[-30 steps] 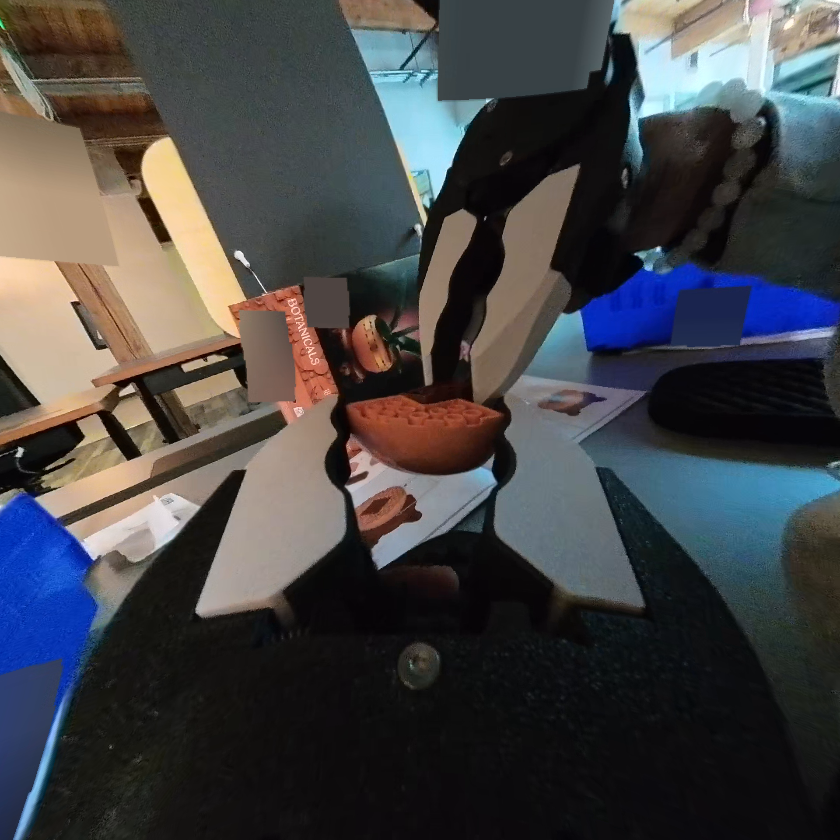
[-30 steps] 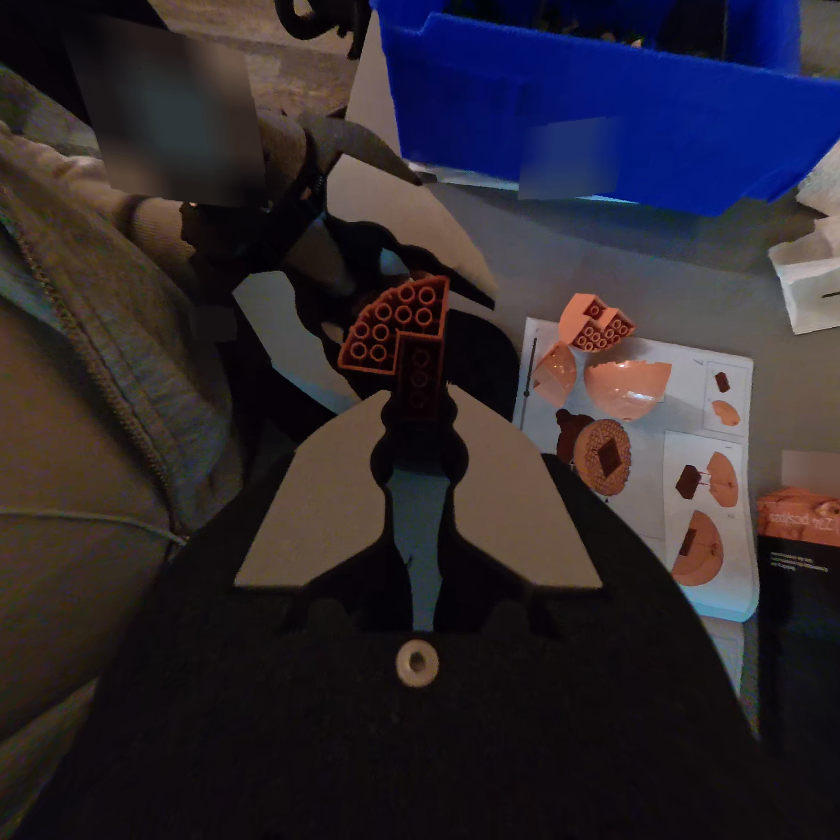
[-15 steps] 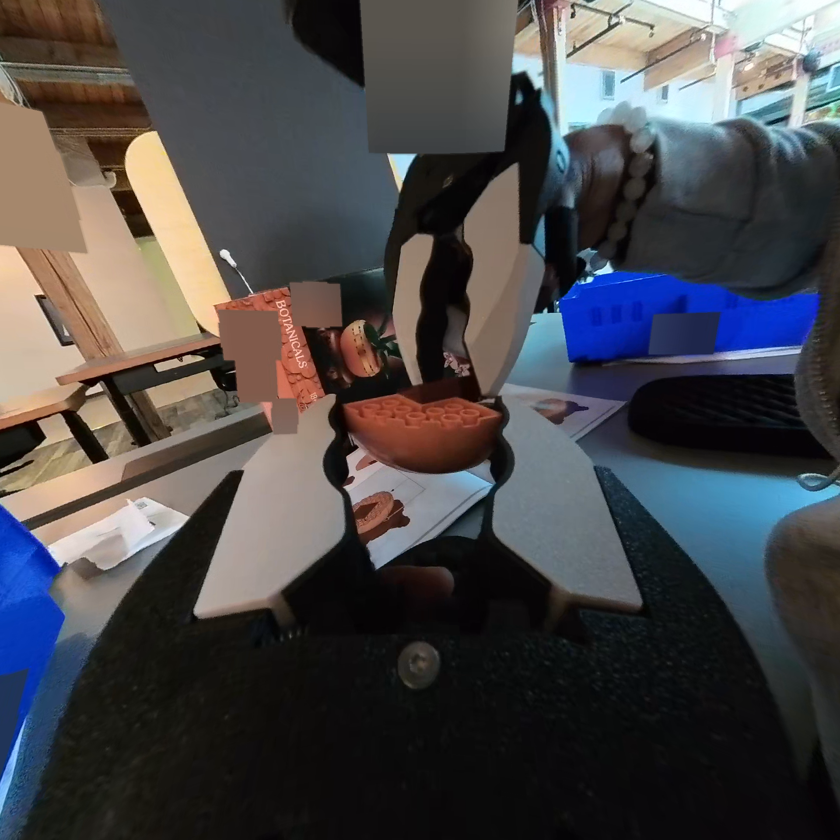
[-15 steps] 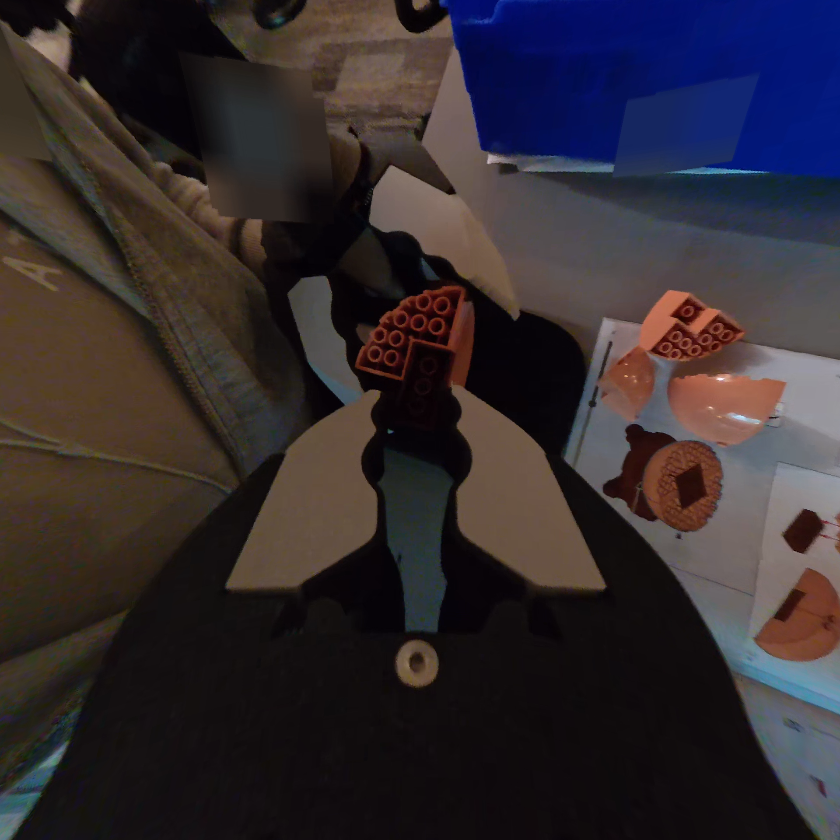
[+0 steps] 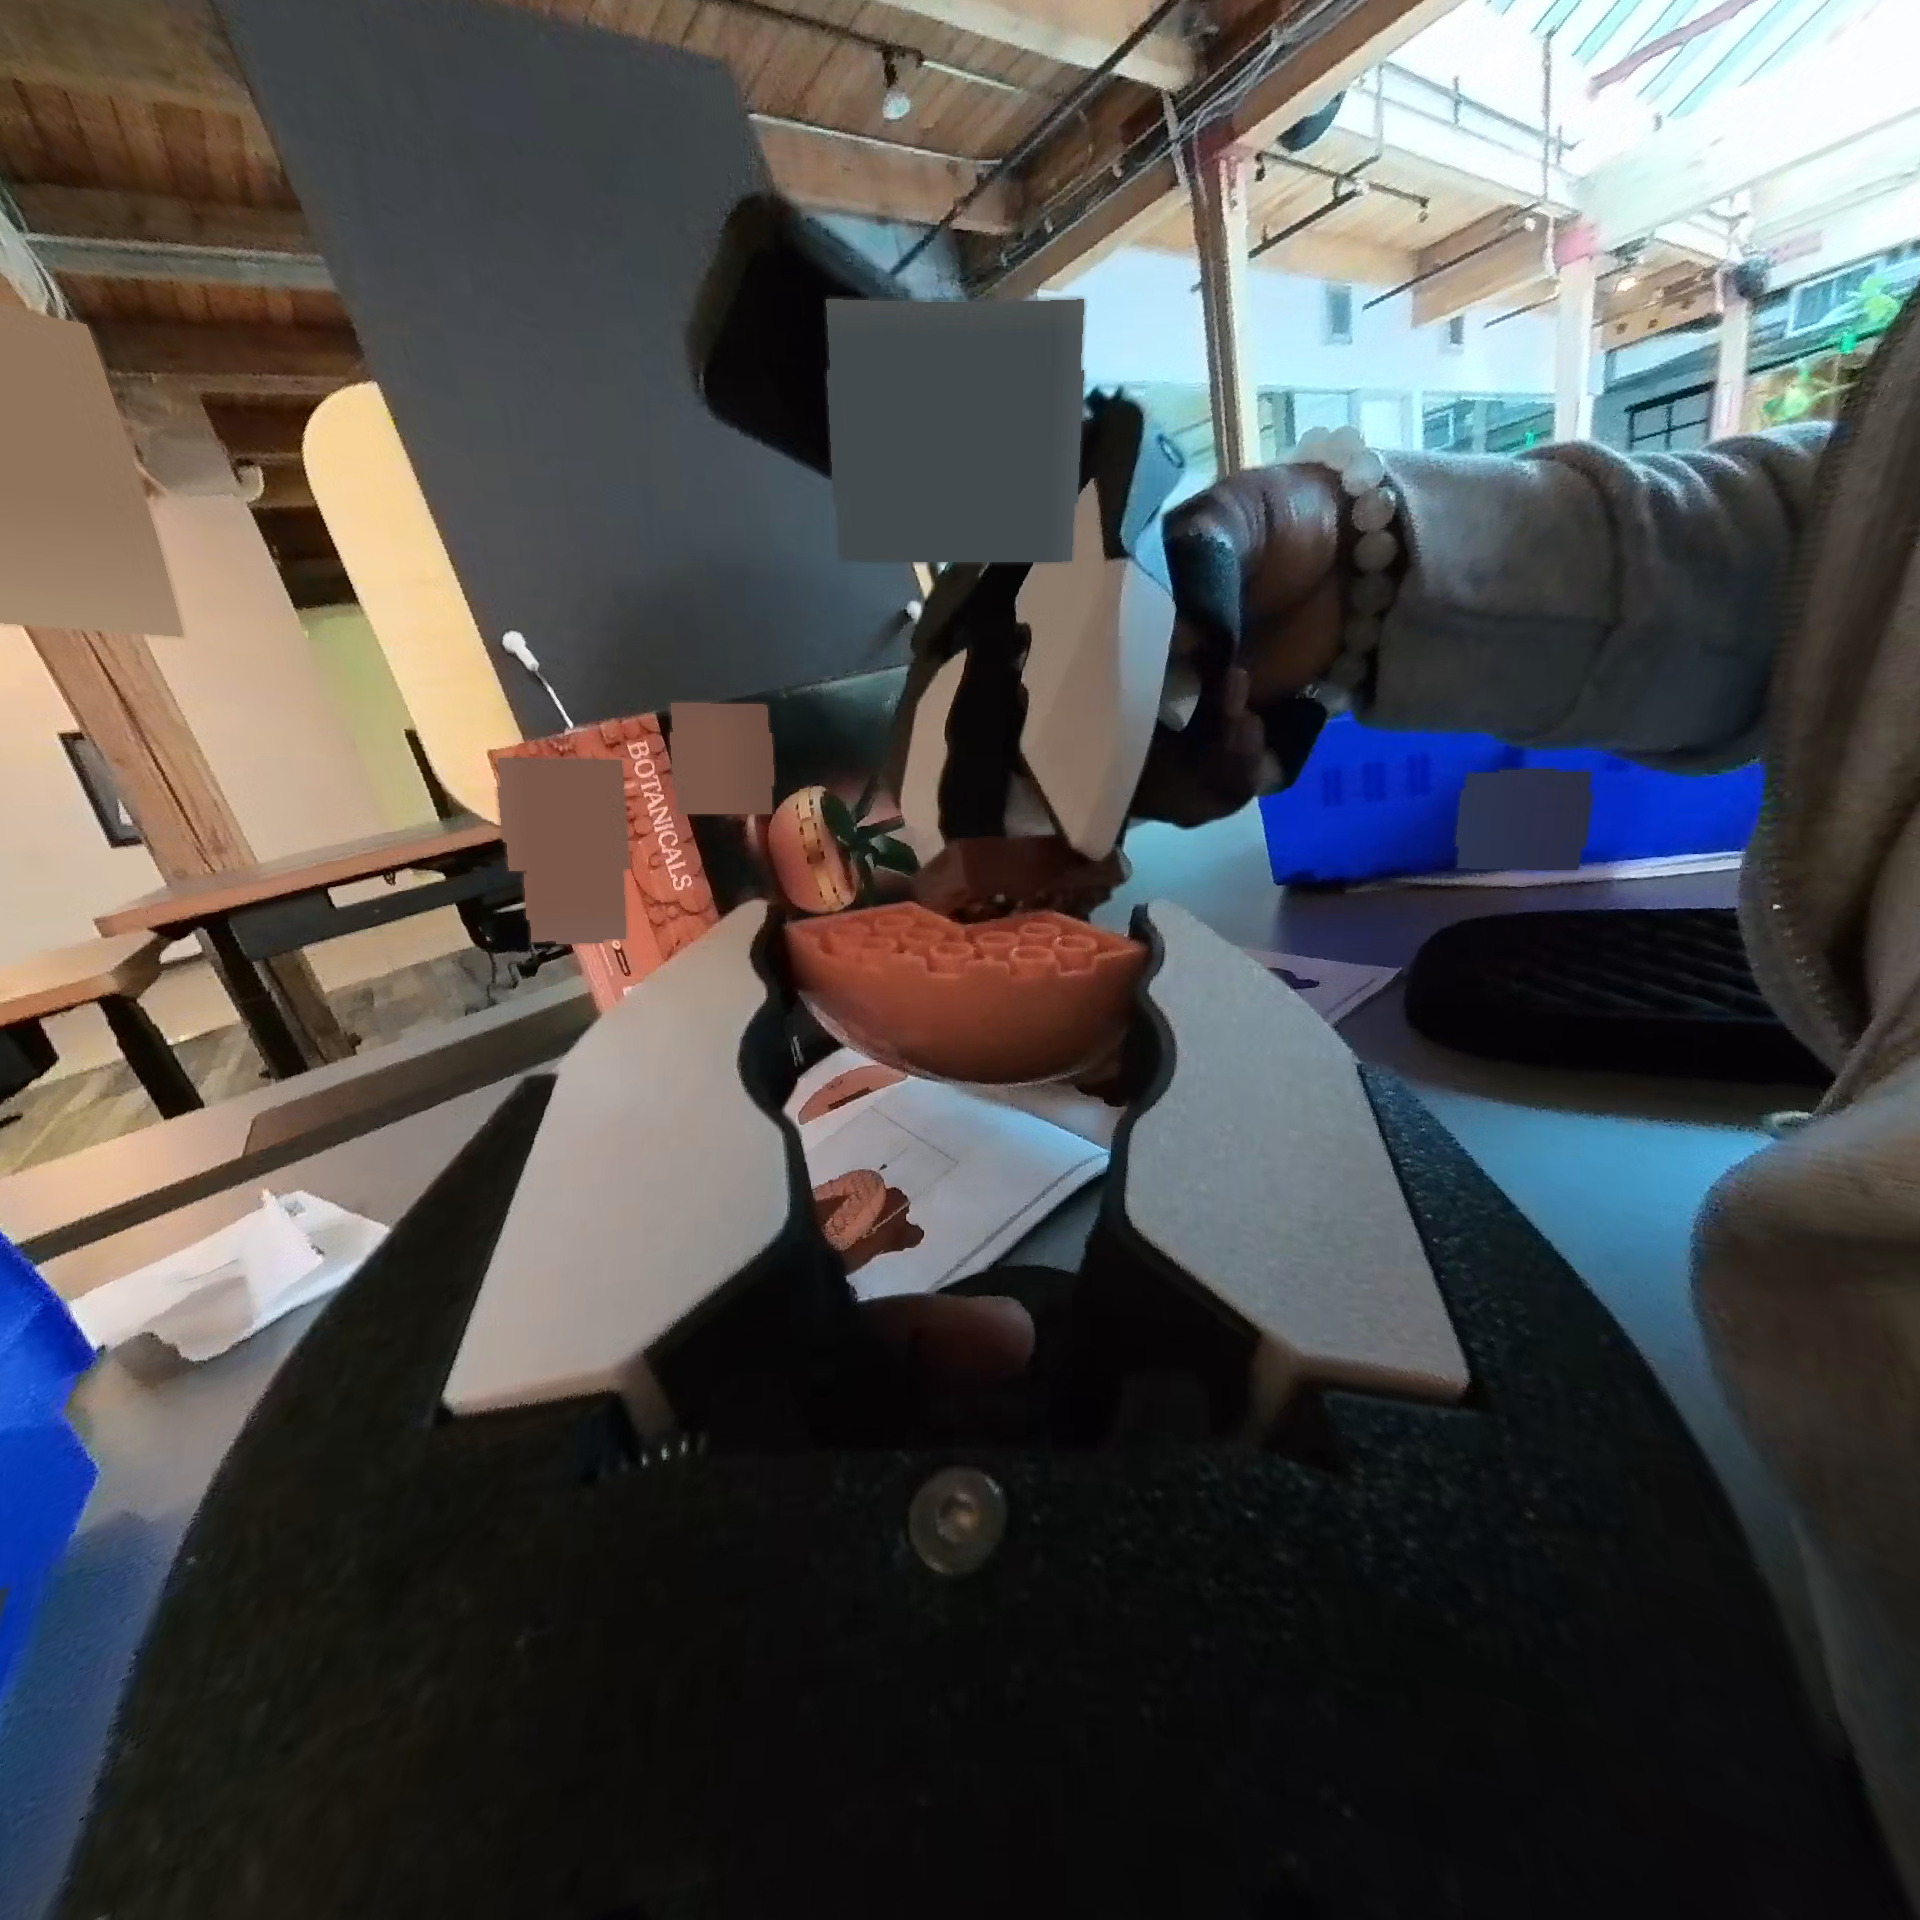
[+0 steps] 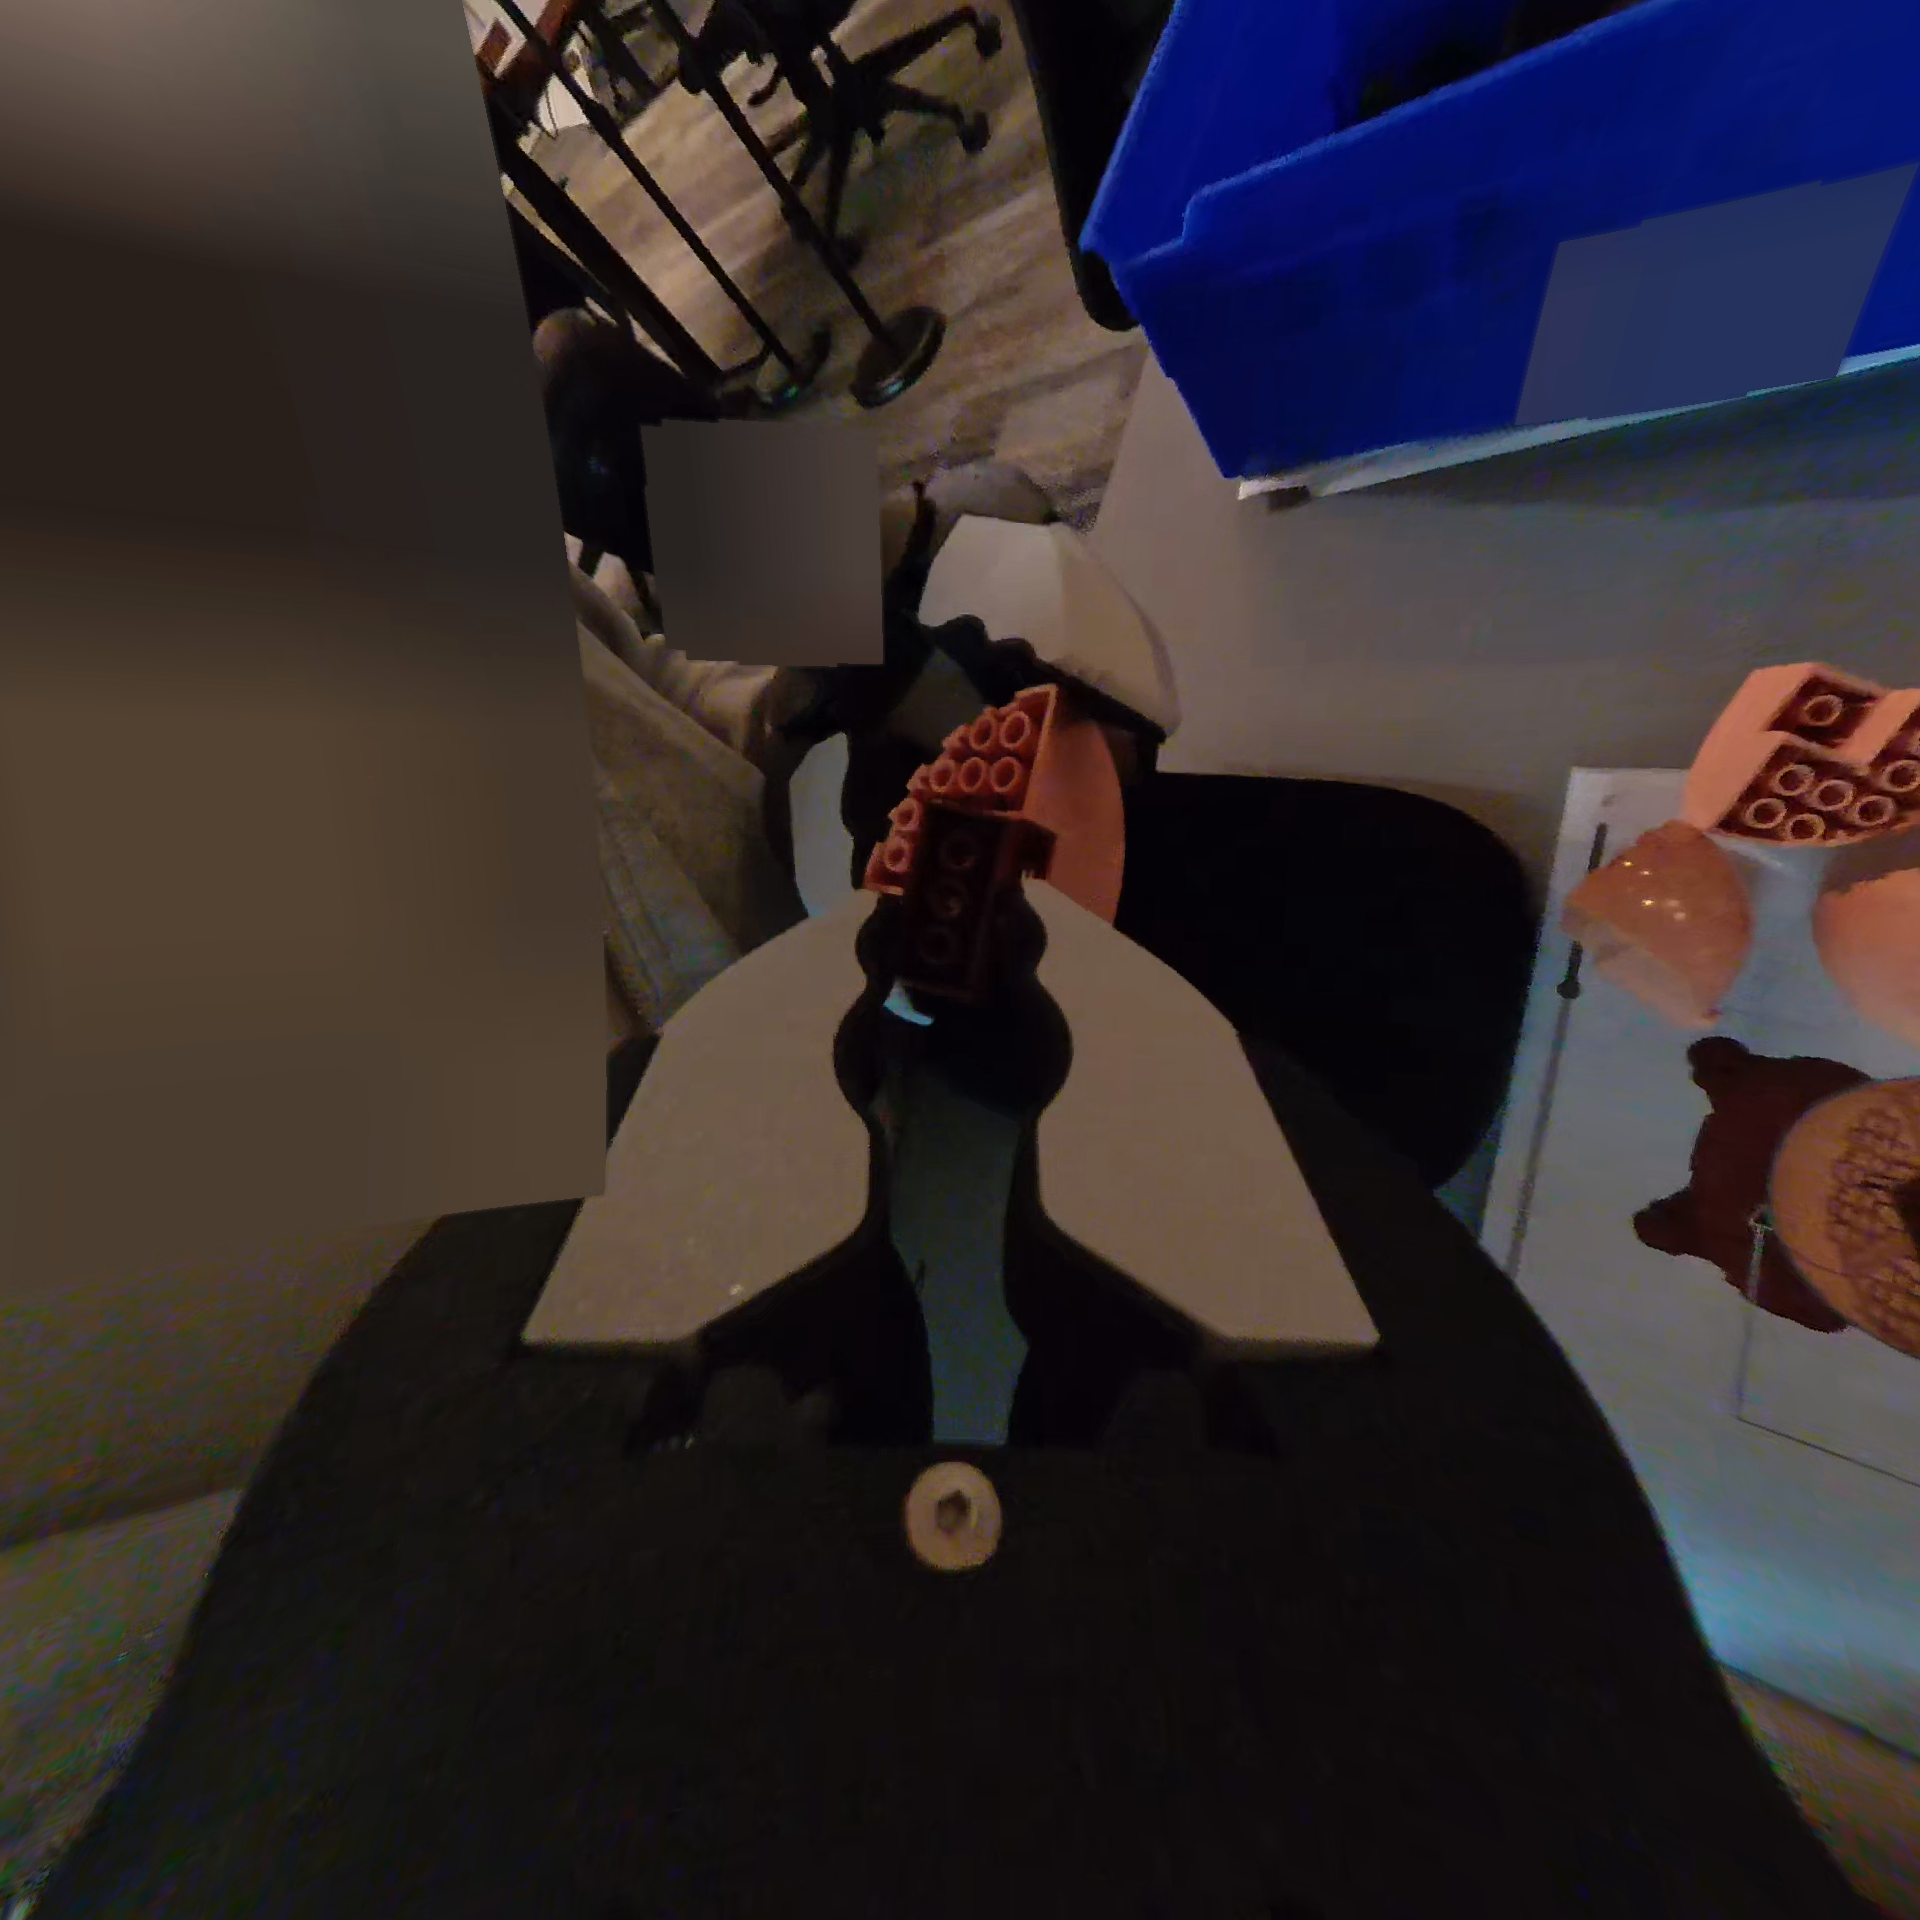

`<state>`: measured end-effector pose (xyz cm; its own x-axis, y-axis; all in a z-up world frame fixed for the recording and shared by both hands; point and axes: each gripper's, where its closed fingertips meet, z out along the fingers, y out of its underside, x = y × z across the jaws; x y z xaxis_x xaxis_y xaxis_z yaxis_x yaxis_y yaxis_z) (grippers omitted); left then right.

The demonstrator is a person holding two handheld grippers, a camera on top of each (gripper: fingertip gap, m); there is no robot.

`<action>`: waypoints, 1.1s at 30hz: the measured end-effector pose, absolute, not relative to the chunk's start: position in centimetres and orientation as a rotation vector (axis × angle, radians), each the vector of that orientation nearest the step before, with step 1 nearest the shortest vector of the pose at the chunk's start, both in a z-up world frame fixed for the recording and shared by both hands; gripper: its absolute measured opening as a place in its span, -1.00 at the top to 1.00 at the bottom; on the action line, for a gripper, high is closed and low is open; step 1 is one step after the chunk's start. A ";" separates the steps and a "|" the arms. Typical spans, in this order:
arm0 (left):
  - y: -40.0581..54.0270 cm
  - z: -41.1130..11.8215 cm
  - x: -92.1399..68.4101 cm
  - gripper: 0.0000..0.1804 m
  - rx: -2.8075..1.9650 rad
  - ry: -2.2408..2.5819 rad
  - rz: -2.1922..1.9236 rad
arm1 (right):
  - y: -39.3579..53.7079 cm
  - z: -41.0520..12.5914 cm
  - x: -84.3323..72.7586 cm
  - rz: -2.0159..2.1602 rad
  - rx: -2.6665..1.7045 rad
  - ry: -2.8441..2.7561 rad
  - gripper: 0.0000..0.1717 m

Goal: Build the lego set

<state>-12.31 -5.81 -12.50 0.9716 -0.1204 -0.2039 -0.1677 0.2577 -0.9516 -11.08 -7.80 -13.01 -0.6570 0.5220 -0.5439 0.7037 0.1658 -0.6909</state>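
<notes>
Orange dome brick [image 5: 961,997], studs up, sits clamped between my left claw [image 5: 956,987] tips, both pads pressed on its flat ends, held above the worktop [image 5: 1558,1143]. My right claw [image 6: 951,935] is closed on a dark brown brick [image 6: 951,914], gripped by its long sides, and that brick hangs right over the notch in the dome's stud face, touching or almost; can't tell which.

Handling, my read: both are rigid moulded plastic, light, smooth. The dome's curved underside would slip, so the flat ends are the right place to hold it. The brown brick is narrow; the side grip looks square enough.

Around: instruction sheet [image 5: 966,1153] lying under the dome, loose peach shell pieces [image 6: 1652,925] and another notched stud piece [image 6: 1808,769] on it. Orange product box [image 5: 665,831] standing behind, blue bin [image 6: 1455,260] at the far edge, black pad [image 5: 1621,987] to the right, crumpled paper [image 5: 208,1278] left.
</notes>
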 end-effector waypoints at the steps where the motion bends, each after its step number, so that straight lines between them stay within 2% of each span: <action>1: -5.8 -12.6 -12.3 0.32 -1.319 0.259 0.038 | -7.8 -13.1 -11.1 -1.494 1.209 2.258 0.79; 8: -5.6 -12.7 -12.3 0.32 -1.337 0.226 -0.002 | -6.8 -13.2 -12.4 -1.482 1.304 2.468 0.82; 18: -5.3 -12.9 -13.1 0.32 -1.366 0.173 0.058 | -7.0 -13.6 -13.1 -1.429 1.517 2.469 0.81; 24: -5.2 -12.0 -14.6 0.32 -1.293 -0.018 0.062 | -6.9 -12.7 -14.5 -1.538 1.619 2.415 0.81; 27: -5.3 -11.8 -15.6 0.32 -1.257 -0.104 0.090 | -6.8 -12.4 -15.4 -1.417 1.604 2.593 0.81; 33: -5.2 -11.2 -16.3 0.32 -1.179 -0.139 0.171 | -6.5 -11.7 -16.0 -0.922 1.435 2.896 0.82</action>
<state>-16.26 -5.23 -11.17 0.9785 0.2053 0.0185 -0.0604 0.3713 -0.9266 -15.95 -6.49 -11.68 -0.6160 0.7865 -0.0441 0.6672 0.4912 -0.5600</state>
